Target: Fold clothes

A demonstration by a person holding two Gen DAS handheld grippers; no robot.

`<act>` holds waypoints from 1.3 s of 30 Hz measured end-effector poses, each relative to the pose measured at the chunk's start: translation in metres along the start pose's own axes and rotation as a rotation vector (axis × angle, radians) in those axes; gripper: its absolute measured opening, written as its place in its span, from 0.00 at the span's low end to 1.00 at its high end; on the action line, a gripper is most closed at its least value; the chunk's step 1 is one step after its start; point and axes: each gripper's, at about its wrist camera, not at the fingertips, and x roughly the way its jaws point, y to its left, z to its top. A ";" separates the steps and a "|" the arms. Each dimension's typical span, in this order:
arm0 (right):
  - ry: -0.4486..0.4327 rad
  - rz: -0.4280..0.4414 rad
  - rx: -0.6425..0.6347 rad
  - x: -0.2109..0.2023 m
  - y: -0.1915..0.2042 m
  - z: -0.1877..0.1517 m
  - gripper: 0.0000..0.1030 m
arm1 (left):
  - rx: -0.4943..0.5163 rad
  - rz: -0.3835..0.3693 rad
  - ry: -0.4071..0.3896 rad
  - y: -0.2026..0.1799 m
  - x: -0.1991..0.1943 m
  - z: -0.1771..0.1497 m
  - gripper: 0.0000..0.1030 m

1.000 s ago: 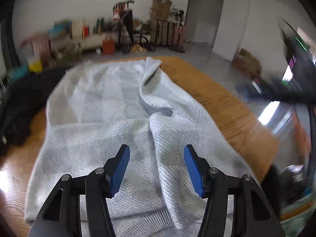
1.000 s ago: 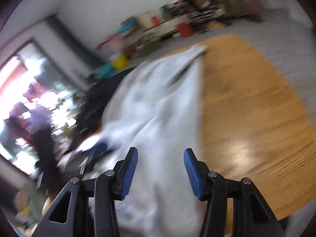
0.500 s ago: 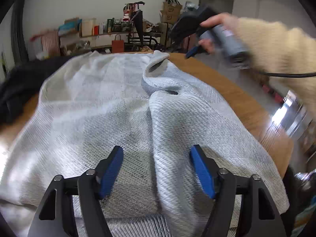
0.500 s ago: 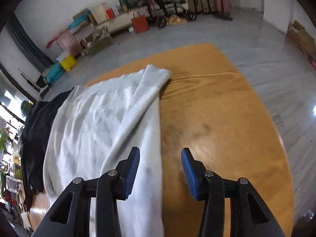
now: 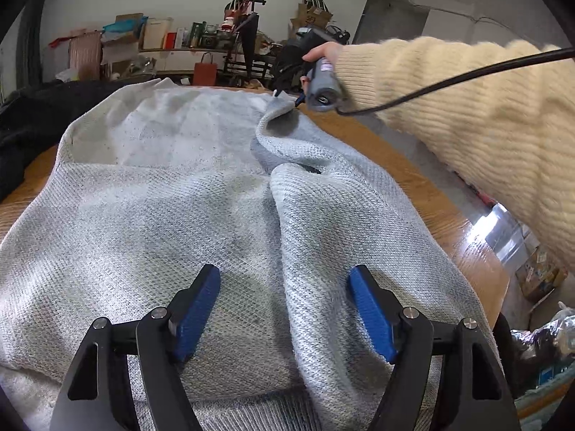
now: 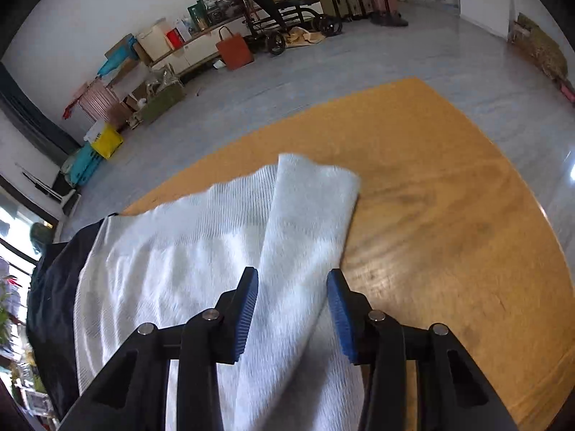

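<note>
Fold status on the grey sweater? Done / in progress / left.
Done: grey sweater lies spread on the wooden table, one sleeve folded in over the body. In hand: nothing gripped; right gripper open astride that sleeve, left gripper open over the hem end. Left: the remaining folds; a black garment waits beside it.

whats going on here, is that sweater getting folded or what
A person with a handheld gripper in each hand is partway through folding a light grey knit sweater spread on a wooden table. One sleeve is already folded in over the body. The right gripper is open, straddling that sleeve near its far cuff. The left gripper is open too, poised over the near end and gripping nothing. A dark garment lies beside the sweater.
</note>
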 end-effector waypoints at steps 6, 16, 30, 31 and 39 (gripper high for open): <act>-0.010 -0.055 0.053 0.010 0.005 0.013 0.05 | -0.048 -0.041 -0.010 0.007 -0.006 0.001 0.73; 0.005 -0.083 -0.229 0.023 0.112 0.011 0.05 | -0.100 -0.080 -0.020 0.005 -0.016 -0.003 0.73; 0.045 -0.145 -0.442 -0.067 0.094 -0.060 0.57 | -0.031 0.001 -0.006 -0.013 -0.014 -0.005 0.73; 0.059 -0.187 -0.469 -0.077 0.082 -0.073 0.57 | -0.024 0.011 -0.004 -0.014 -0.013 -0.005 0.73; 0.040 -0.148 -0.461 -0.168 -0.030 -0.214 0.63 | -0.007 0.065 0.018 -0.020 -0.008 -0.001 0.74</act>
